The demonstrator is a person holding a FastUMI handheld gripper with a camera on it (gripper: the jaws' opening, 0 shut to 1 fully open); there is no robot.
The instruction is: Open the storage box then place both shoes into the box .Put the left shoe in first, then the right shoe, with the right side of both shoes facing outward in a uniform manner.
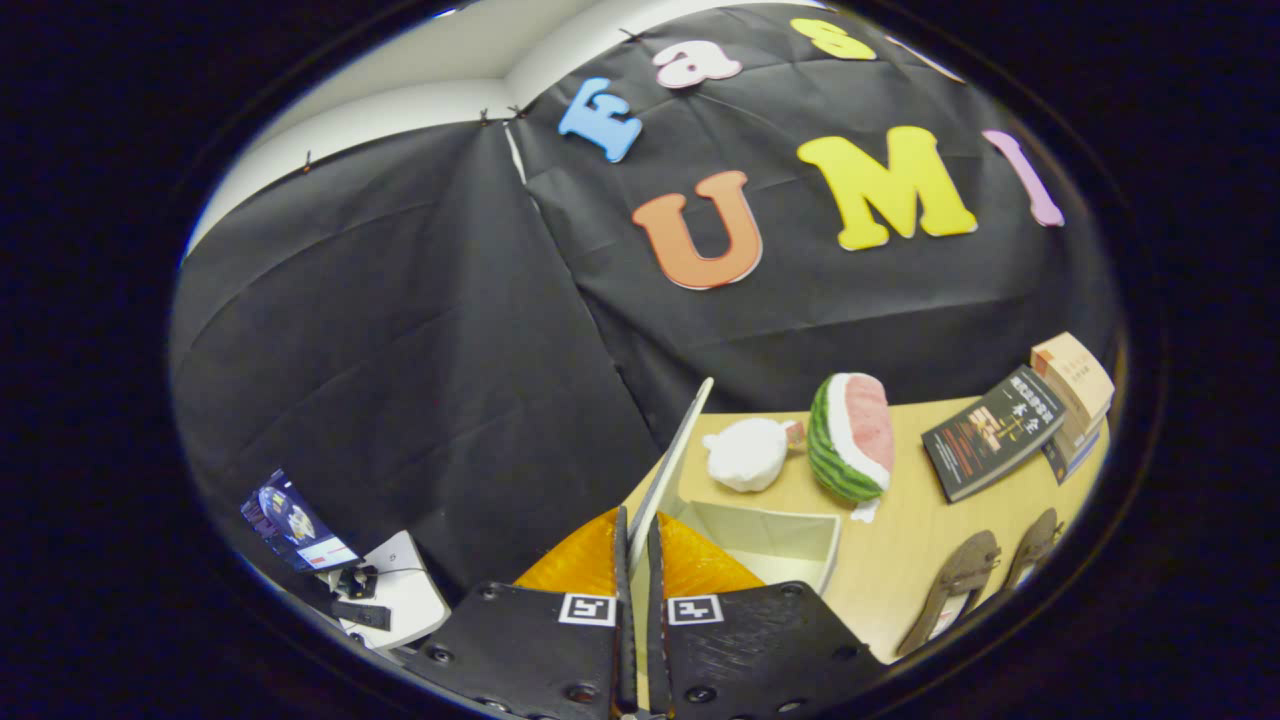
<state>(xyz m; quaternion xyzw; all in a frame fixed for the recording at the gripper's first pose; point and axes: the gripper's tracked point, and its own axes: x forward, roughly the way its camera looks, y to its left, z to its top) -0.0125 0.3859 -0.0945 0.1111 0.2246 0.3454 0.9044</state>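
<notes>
Gripper view, tool clamping box lid, shoes far right

I am working in a staged recording booth, not a lived-in home: crinkled black cloth walls pinned up below a white ceiling, a pale wooden tabletop set with props, and, off beside it, a small lit screen on what seems a white stand.
</notes>
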